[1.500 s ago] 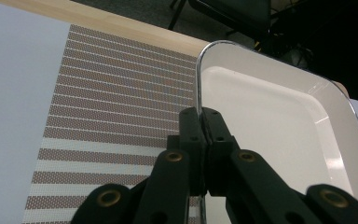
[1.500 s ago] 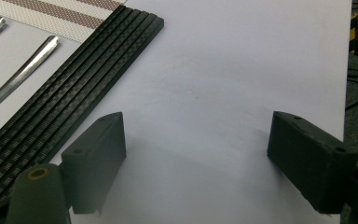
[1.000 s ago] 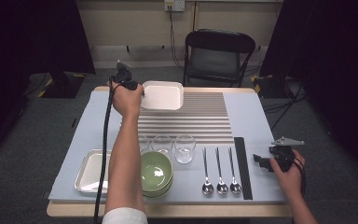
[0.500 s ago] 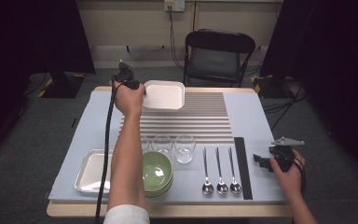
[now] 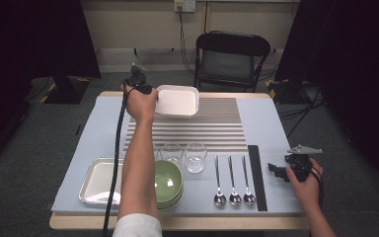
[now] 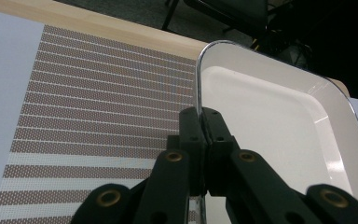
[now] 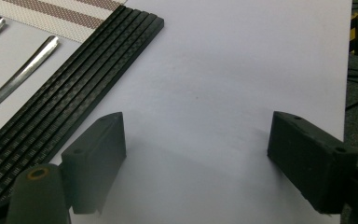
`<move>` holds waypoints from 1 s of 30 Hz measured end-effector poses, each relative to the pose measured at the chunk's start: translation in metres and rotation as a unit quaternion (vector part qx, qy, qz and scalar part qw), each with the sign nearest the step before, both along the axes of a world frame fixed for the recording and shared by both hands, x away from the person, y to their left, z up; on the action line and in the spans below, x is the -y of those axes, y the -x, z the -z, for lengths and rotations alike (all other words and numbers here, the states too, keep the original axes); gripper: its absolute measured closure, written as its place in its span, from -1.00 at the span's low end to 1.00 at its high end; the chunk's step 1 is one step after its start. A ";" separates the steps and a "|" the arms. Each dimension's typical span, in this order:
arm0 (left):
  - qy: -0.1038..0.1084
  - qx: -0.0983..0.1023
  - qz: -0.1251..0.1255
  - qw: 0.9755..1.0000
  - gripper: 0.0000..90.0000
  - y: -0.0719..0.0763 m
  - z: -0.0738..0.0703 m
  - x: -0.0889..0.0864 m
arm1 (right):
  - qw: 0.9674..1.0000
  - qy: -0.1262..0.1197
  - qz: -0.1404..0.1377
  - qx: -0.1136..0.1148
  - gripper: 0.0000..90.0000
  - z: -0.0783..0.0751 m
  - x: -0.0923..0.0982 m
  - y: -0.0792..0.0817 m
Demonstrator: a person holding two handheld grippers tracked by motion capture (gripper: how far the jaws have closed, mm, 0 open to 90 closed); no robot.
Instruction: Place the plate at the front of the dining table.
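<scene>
While left gripper (image 5: 150, 94) clamps white tray (image 5: 177, 100) by its rim above striped mat (image 5: 212, 128), right gripper (image 5: 276, 171) rests spread-jawed beside black slatted strip (image 5: 256, 175); spoons (image 5: 233, 180), glasses (image 5: 195, 157), green bowls (image 5: 167, 180) nearby.

The high view looks forward and down over the whole table (image 5: 103, 128), while both gripper views look close along their jaws, sharing its striped mat (image 5: 212, 129).
</scene>
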State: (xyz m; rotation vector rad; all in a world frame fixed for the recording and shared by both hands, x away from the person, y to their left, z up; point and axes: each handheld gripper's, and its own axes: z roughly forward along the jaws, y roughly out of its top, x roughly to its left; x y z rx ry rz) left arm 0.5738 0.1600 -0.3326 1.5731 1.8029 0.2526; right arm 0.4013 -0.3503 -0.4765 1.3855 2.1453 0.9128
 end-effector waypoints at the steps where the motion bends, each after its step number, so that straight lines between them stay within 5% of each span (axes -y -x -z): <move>1: -0.001 -0.001 -0.002 1.000 0.98 0.000 0.000 0.000 | 1.000 0.000 0.000 0.000 -0.60 0.000 0.000 0.000; 30: -0.005 -0.006 -0.002 1.000 0.98 -0.010 0.010 0.007 | 1.000 -0.001 0.001 -0.001 -0.60 0.000 0.000 0.000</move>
